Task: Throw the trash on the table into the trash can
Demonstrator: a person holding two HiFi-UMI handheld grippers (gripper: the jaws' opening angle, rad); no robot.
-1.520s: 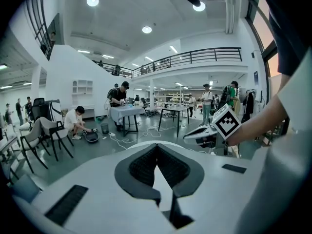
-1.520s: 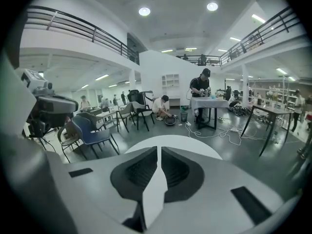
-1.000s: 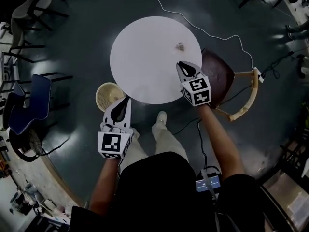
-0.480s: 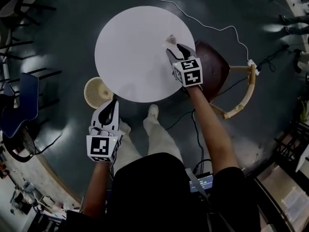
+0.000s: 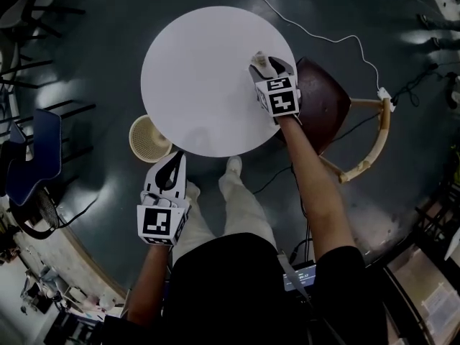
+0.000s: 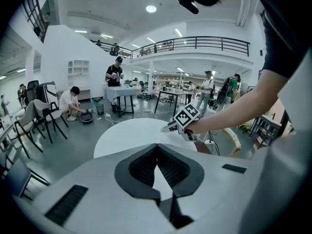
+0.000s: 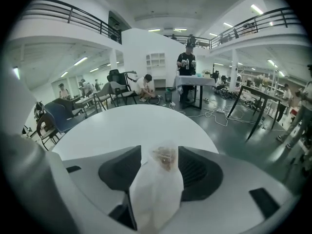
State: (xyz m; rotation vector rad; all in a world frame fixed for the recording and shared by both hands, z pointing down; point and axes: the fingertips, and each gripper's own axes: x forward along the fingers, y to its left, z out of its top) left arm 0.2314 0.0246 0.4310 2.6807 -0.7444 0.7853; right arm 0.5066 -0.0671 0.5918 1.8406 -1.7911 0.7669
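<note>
White desk (image 5: 194,77): crumpled clear wrapper (image 7: 163,159) is seen between the right gripper's (image 5: 264,63) fingers, which are opening. Left gripper's (image 6: 157,149) fingers are pressed together, nothing held, trash can (image 5: 147,139) near them.

Top: a black top (image 5: 237,286), loose, plain and short-sleeved.
Sleeve: the right sleeve (image 6: 280,33) is plain black, with no print visible.
Legs: long pale beige trousers (image 5: 244,207), lightly creased.
Feet: a whitish shoe (image 5: 233,167); the other is mostly hidden.
Head: a black camera unit (image 6: 187,3) is mounted there.
Hip: a small dark box (image 5: 307,273) with a lit bluish screen, on the right side.
</note>
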